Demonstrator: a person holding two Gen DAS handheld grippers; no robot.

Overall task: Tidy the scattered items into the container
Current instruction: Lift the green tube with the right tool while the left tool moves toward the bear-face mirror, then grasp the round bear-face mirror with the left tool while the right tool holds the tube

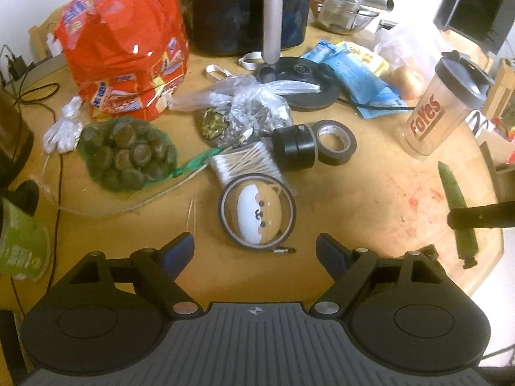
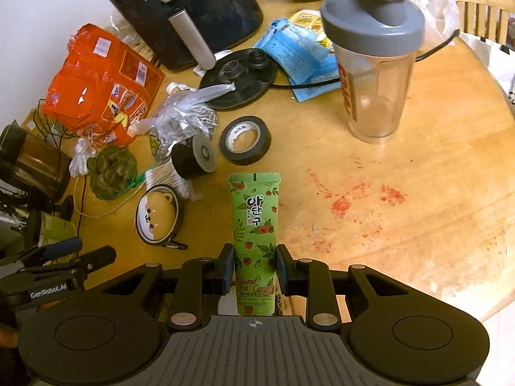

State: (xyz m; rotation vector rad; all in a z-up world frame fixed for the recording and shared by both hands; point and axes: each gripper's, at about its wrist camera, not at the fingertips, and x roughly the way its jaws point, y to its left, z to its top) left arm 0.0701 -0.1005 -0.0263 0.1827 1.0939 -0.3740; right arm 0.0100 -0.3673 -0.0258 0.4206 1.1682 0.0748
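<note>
- Hand cream tube point(image 2: 255, 244): green, pinched at its lower half between the right gripper point(image 2: 254, 268) pads, crimped end pointing away from the jaws over the wooden table point(image 2: 402, 225).
- Left gripper point(image 1: 256, 251): jaws spread wide, nothing between them, above the table.
- Just ahead of the left jaws: a thin tape ring point(image 1: 257, 212) lying flat with a small bear-face case point(image 1: 257, 215) inside it.
- Further ahead: a cotton swab pack point(image 1: 238, 160), then a black cylinder point(image 1: 294, 148) touching a black tape roll point(image 1: 336, 141).
- Left of those: a green net bag point(image 1: 125, 156) of round brown items.
- Ahead-right of the right jaws: a clear shaker bottle point(image 2: 373, 54), grey lid, upright, well apart from the tube.
- Red smears point(image 2: 347, 199) on the table to the right of the tube.
- Far end: an orange snack bag point(image 1: 125, 38) and a dark air fryer point(image 1: 251, 9).
- In the left wrist view the tube and one right finger show at the right edge.
</note>
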